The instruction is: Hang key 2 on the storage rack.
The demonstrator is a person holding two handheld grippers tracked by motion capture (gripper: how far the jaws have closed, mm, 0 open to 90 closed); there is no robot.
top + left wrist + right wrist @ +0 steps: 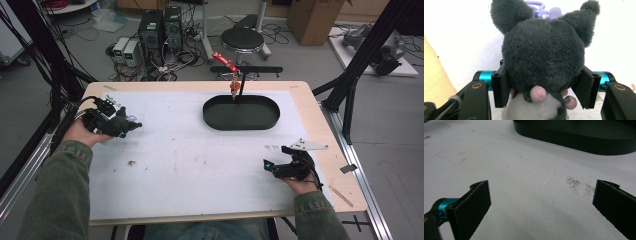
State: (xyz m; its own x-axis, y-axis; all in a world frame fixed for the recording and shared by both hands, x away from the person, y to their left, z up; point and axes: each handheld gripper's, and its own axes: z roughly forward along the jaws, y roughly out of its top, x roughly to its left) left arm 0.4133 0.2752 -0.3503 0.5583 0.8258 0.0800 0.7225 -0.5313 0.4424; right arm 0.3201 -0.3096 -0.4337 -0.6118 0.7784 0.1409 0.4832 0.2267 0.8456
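Plush toy (541, 57) pinched in L claw (544, 87), face hidden; R claw (541, 202) spread.

I work in a lab, a robotics or recording room rather than anyone's home. My surface (320, 125) is a pale wooden board under a white mat, framed by black aluminium rails (357, 75) of a rig. Beyond it, the grey floor (300, 60) carries two desktop computer towers (161, 27) and small white boxes (125, 50) among tangled cables (175, 62). A black round stool (242, 39) stands there, a cardboard box (312, 17) sits behind it, and some grey machine part (372, 42) lies on a white board at the right.
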